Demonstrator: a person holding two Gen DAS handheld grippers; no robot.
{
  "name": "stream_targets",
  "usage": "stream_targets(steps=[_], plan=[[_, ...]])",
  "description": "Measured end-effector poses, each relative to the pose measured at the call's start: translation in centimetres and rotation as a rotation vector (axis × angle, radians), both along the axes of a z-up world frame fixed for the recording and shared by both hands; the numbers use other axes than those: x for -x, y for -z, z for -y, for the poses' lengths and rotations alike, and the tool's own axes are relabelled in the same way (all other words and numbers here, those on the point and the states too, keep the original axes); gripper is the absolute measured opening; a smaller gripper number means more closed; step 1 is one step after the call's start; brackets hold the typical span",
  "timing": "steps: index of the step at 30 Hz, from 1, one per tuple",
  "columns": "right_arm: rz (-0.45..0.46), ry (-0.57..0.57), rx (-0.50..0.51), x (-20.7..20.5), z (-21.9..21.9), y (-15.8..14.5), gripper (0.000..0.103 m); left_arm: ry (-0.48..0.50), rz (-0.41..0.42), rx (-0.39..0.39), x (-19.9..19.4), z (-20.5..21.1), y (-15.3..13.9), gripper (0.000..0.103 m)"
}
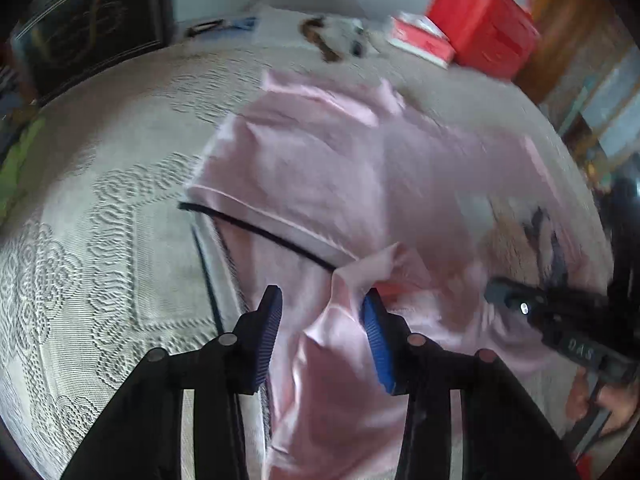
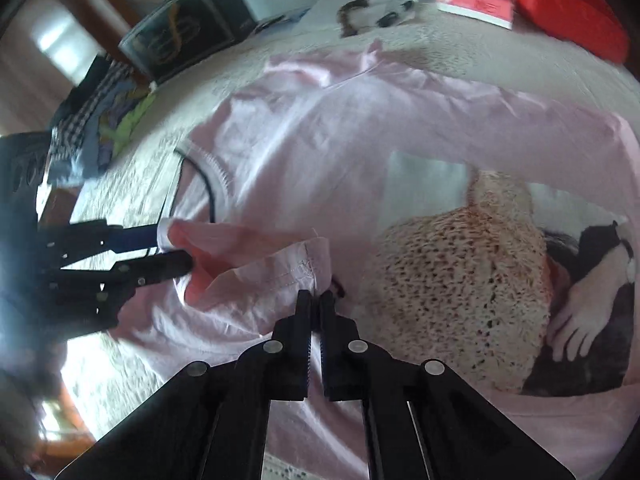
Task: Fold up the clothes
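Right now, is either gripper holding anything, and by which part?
Right gripper is shut on the pink T-shirt, at the sleeve's hemmed edge. Left gripper is open around that sleeve, not clamped.

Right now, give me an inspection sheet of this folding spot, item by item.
Surface: white textured bedspread, patterned weave.
Job's things: pink T-shirt spread flat, dark-trimmed neckline, photo print on the front; sleeve lifted and folded inward.
Clutter: red bag, red-and-white tissue box, dark framed box, pile of other clothes.
Grippers: left tongs open, sleeve fabric between them; right tongs shut on the sleeve hem.
Cables: nothing seen.
Surroundings: wooden door, blurred.
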State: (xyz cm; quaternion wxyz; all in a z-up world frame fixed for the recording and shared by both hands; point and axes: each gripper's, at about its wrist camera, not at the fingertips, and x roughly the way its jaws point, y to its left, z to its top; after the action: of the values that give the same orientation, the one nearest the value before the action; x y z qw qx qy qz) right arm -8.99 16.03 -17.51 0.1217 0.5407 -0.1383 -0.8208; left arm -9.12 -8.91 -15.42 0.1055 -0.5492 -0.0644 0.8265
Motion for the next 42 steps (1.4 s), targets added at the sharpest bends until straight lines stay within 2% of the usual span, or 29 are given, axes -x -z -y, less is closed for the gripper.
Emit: stream_targets(steps=[1,2,3,6,10,14,15,19,22,25,26,28,29,30,33,34,36,39,40,42], plan=[[-0.003,0.073,0.009,0.0,-1.3,0.0,0.016,-0.053,0.003,-0.004,0.5,0.8,-0.2,0.053],[0.007,0.12,0.002,0.0,-2.2,0.1,0.021,-0.074,0.006,0.002,0.6,1.3,-0.4,0.057],[0.015,0.139,-0.004,0.0,-2.8,-0.1,0.021,-0.066,0.004,0.015,0.4,1.5,-0.6,0.061],[-0.013,0.049,0.033,-0.4,-1.8,-1.4,0.021,0.004,0.006,0.088,-1.2,1.1,-1.0,0.061],[-0.039,-0.078,0.088,-0.8,-0.1,-2.8,0.021,0.053,0.044,0.114,-3.5,0.8,-0.2,0.061],[0.077,-0.066,0.034,-0.3,0.9,0.3,0.02,0.052,0.102,0.229,-5.4,1.0,2.1,0.061],[0.082,-0.035,0.016,-0.6,0.0,0.3,0.016,0.044,0.105,0.226,-5.8,1.4,2.2,0.063],[0.078,0.104,-0.059,-2.3,-4.6,-0.1,0.018,0.014,0.121,0.228,-6.7,2.9,2.0,0.064],[0.036,0.25,-0.081,-5.2,-11.3,-2.6,0.018,-0.006,0.124,0.212,-7.2,3.6,1.3,0.064],[0.008,0.369,-0.15,-8.3,-17.7,-4.6,0.03,-0.021,0.108,0.165,-7.3,3.7,-0.1,0.065],[0.014,0.392,-0.162,-9.0,-19.4,-4.8,0.031,-0.018,0.098,0.147,-6.9,3.2,-0.5,0.067],[0.049,0.407,-0.139,-9.3,-22.0,-4.1,0.031,-0.012,0.077,0.112,-6.0,2.1,-1.5,0.093],[0.069,0.399,-0.114,-9.3,-22.9,-3.6,0.031,-0.009,0.067,0.094,-5.6,1.6,-2.0,0.1],[0.089,0.391,-0.09,-9.3,-23.9,-3.1,0.031,-0.006,0.061,0.079,-5.2,1.0,-2.3,0.103],[0.172,0.362,-0.145,-8.3,-25.9,-1.4,0.028,-0.019,0.106,0.091,-3.2,-1.2,-1.7,0.103],[0.192,0.366,-0.176,-8.1,-26.9,-1.1,0.02,-0.028,0.11,0.103,-2.3,-1.8,-1.6,0.103],[0.177,0.378,-0.226,-6.7,-28.9,-2.0,0.02,-0.047,0.115,0.125,-0.2,-3.0,-1.4,0.103],[0.087,0.349,-0.181,-3.0,-30.9,-4.6,0.025,-0.074,0.082,0.12,5.1,-3.4,-2.5,0.103],[0.068,0.331,-0.15,-1.1,-31.1,-5.3,0.03,-0.085,0.087,0.119,7.2,-3.5,-2.8,0.103],[0.062,0.287,-0.083,2.7,-31.1,-5.9,0.03,-0.092,0.126,0.106,11.6,-3.5,-2.5,0.103]])
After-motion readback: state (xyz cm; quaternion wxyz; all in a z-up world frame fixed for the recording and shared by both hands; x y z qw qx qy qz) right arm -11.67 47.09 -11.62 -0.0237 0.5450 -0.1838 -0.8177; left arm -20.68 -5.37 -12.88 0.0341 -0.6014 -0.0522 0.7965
